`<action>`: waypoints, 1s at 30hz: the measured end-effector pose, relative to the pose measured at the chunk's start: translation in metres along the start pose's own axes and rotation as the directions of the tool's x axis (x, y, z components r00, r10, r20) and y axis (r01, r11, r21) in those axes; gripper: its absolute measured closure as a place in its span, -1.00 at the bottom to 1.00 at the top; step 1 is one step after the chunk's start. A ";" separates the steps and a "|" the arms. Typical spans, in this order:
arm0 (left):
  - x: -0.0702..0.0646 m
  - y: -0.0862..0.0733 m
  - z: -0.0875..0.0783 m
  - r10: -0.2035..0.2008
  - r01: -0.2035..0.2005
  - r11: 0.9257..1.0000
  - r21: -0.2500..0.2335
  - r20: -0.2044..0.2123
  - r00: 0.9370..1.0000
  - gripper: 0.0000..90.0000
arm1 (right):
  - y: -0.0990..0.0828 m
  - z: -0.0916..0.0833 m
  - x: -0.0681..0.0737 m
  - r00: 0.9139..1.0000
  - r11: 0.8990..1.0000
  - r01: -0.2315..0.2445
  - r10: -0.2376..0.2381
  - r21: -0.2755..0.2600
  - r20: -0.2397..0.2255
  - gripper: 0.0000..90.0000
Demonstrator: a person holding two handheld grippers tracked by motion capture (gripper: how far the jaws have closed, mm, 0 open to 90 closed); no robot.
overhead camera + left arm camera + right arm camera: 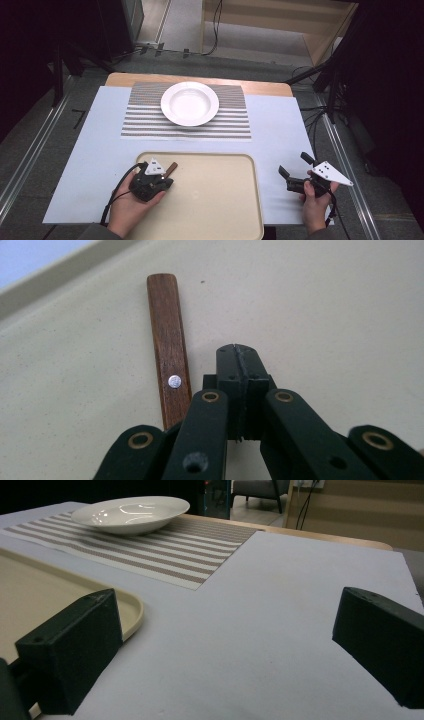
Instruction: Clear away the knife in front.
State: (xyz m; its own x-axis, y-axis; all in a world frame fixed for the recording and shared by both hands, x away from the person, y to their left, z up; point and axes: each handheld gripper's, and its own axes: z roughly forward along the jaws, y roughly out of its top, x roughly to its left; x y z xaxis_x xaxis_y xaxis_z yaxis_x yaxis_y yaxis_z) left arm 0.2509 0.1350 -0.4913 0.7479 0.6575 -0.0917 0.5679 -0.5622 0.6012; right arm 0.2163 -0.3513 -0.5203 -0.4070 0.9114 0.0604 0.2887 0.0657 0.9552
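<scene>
Jaws pressed together, left gripper (239,365) lies beside wooden handle (168,355) near tray (220,210) edge; right gripper (296,170) spread

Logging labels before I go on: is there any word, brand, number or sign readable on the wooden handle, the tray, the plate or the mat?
None: no readable text anywhere.
Wooden handle: a plain metal rivet, no mark.
Tray, plate, striped mat: unmarked.

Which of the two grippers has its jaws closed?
The left gripper, over the beige tray beside the wooden handle; the right gripper stands wide open.
</scene>
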 end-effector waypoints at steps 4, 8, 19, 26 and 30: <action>0.006 -0.002 -0.004 -0.015 0.015 1.000 0.009 -0.023 1.000 0.98 | 0.000 0.000 0.000 1.000 1.000 0.000 0.000 -0.001 -0.001 -1.00; 0.015 -0.007 -0.010 -0.028 0.029 0.999 0.013 -0.025 0.999 0.98 | 0.000 0.000 0.000 1.000 1.000 -0.001 0.001 -0.002 0.000 -1.00; 0.043 -0.023 -0.029 -0.070 0.070 0.997 0.032 -0.006 0.998 0.98 | 0.000 -0.001 -0.001 1.000 1.000 -0.004 0.004 -0.006 -0.004 -1.00; 0.056 -0.030 -0.038 -0.097 0.097 0.995 0.026 -0.012 0.995 0.98 | 0.000 -0.001 -0.001 1.000 1.000 -0.005 0.005 -0.005 -0.004 -1.00; 0.053 -0.030 -0.038 -0.055 0.055 0.998 0.004 -0.007 0.998 0.91 | 0.000 -0.001 -0.001 1.000 1.000 -0.004 0.004 -0.005 -0.003 -1.00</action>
State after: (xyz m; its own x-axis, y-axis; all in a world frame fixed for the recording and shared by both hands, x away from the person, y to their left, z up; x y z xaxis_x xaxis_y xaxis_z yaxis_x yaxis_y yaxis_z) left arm 0.2603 0.2057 -0.4842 0.7131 0.6909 -0.1189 0.6096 -0.5274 0.5918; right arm 0.2161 -0.3525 -0.5202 -0.4087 0.9103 0.0654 0.2864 0.0599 0.9562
